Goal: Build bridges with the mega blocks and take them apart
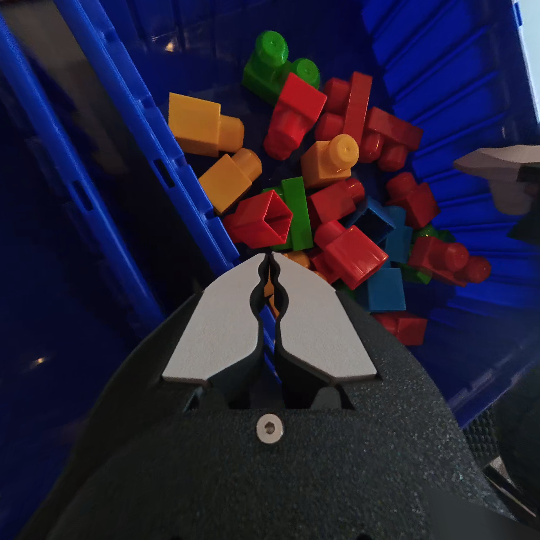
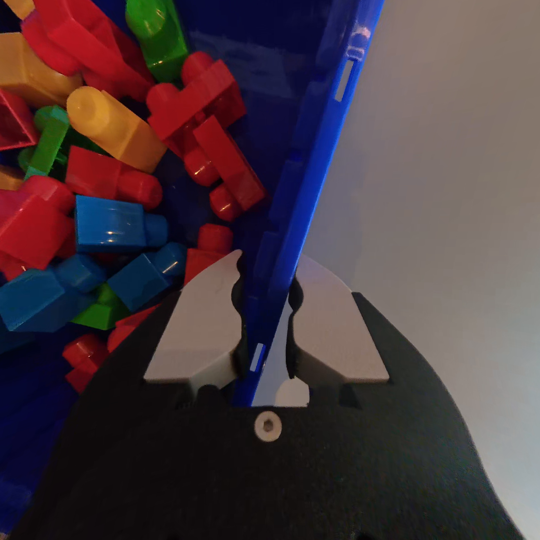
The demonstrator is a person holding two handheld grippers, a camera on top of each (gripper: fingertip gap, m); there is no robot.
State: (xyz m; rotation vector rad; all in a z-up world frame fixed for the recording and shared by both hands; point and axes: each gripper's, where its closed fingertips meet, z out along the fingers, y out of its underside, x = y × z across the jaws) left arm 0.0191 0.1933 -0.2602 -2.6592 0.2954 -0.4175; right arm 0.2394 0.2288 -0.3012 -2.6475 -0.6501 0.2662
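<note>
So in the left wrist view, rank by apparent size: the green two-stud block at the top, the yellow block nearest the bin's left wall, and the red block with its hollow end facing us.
1. green two-stud block
2-3. yellow block and red hollow-end block: alike; red lies nearer, so unranked.

Right gripper (image 2: 267,280) jaws clamped on blue bin wall (image 2: 295,181), jumbled mega blocks (image 2: 111,222) inside at left.

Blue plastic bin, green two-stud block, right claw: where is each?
Blue plastic bin (image 2: 315,163): right wrist view, on its rim.
Green two-stud block (image 1: 264,74): left wrist view, on its body below the studs.
Right claw (image 2: 270,255): right wrist view, between its fingertips, astride the rim.
</note>
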